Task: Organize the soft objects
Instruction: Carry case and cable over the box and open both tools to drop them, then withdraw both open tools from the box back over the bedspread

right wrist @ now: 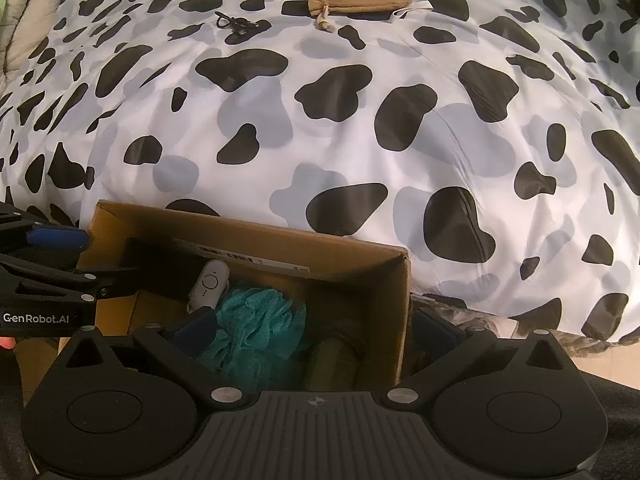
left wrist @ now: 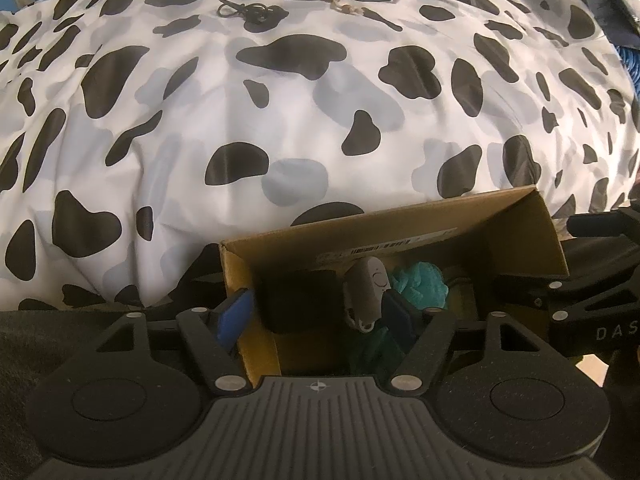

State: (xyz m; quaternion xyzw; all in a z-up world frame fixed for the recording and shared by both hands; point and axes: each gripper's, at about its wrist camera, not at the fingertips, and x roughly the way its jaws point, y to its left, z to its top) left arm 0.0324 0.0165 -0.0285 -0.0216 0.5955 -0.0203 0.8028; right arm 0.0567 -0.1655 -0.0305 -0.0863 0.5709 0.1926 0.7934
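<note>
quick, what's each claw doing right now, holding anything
left claw: open over the cardboard box, holding nothing.
right claw: open wide, straddling the box's right wall, holding nothing.

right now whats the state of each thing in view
cardboard box: open-topped, on the bed's near edge
teal mesh pouf: inside the box
grey remote-like gadget: inside the box, beside the pouf
tan drawstring pouch: lying flat, far side of the bed
left tool: open, holding nothing
right tool: open, holding nothing

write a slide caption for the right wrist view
Open right hand-held gripper over cardboard box holding teal mesh pouf, on cow-print duvet.
</note>
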